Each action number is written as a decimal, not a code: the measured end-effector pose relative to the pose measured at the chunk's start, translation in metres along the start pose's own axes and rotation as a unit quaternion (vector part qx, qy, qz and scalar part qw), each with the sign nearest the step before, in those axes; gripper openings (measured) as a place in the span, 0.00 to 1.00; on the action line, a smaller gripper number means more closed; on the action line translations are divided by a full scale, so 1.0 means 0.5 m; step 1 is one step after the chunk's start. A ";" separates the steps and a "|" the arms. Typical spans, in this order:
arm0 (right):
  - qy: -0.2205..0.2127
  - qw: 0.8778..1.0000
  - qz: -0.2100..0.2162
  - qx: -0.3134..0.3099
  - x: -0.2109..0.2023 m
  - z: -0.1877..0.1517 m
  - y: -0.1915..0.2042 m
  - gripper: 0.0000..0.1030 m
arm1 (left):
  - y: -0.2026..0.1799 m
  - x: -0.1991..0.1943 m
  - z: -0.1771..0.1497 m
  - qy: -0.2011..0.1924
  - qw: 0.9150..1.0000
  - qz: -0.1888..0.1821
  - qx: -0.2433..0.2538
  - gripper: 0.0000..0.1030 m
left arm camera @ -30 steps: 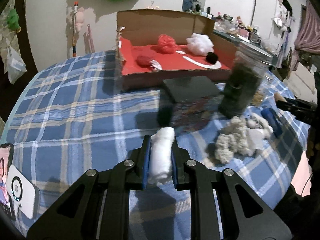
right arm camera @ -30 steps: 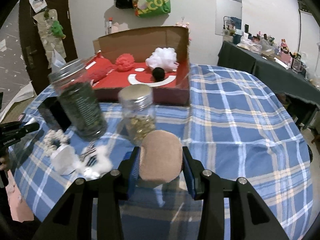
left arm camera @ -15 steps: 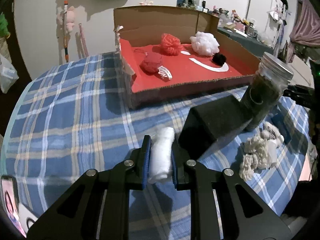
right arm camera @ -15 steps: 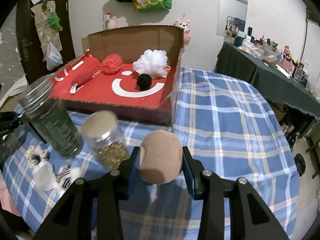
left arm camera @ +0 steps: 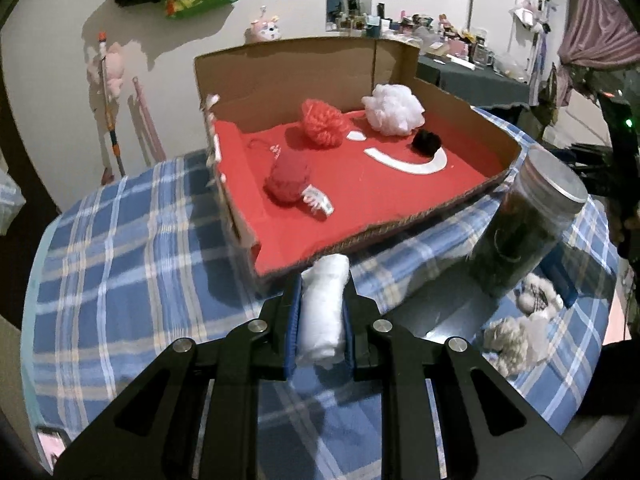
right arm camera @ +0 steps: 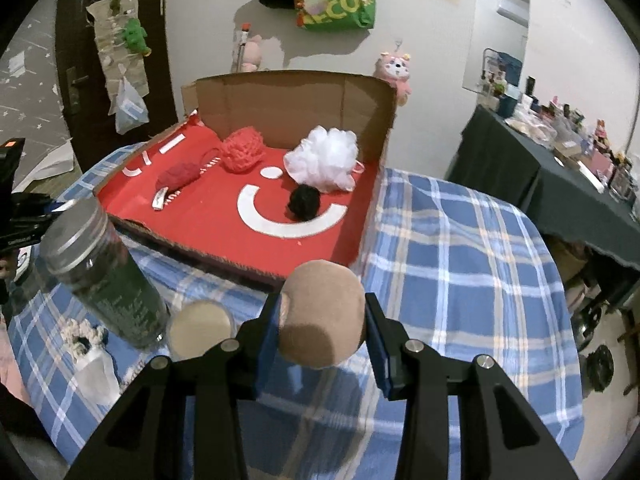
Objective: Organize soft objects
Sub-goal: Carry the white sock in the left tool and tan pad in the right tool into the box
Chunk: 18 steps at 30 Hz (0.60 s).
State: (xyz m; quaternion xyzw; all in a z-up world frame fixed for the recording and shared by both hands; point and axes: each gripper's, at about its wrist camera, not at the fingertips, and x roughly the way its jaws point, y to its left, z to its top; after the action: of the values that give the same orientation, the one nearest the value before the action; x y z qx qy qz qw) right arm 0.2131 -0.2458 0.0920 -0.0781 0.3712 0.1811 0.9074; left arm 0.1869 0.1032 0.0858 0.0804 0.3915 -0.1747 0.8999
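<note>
Just beside box rim [left arm camera: 400, 226]: white roll [left arm camera: 322, 314].

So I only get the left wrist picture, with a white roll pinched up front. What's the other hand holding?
Observer: The right gripper is shut on a round tan sponge, near the red box.
Operator: Anything hiding behind that dark jar?
Observer: Yes, a shorter jar with a pale lid stands right beside the dark jar.
Operator: And further left of the box?
Observer: A dark door with a green toy hanging on it.
</note>
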 end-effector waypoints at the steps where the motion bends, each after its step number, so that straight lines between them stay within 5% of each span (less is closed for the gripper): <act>1: 0.000 1.000 0.005 -0.004 0.004 0.010 0.001 0.41 | -0.004 0.001 0.011 -0.001 1.000 -0.001 0.007 0.16; 10: 0.010 0.998 0.040 -0.045 0.052 0.112 0.037 0.41 | -0.041 0.043 0.104 0.004 0.999 -0.023 0.042 0.16; 18: 0.051 0.993 0.087 -0.061 0.156 0.216 0.082 0.41 | -0.067 0.144 0.205 0.048 0.997 -0.044 0.046 0.16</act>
State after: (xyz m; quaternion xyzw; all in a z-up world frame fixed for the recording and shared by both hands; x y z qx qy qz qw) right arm 0.3183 -0.1573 0.1139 -0.1100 0.4103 0.2771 0.8618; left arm 0.2891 0.0254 0.1023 0.1125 0.4289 -0.2273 0.8670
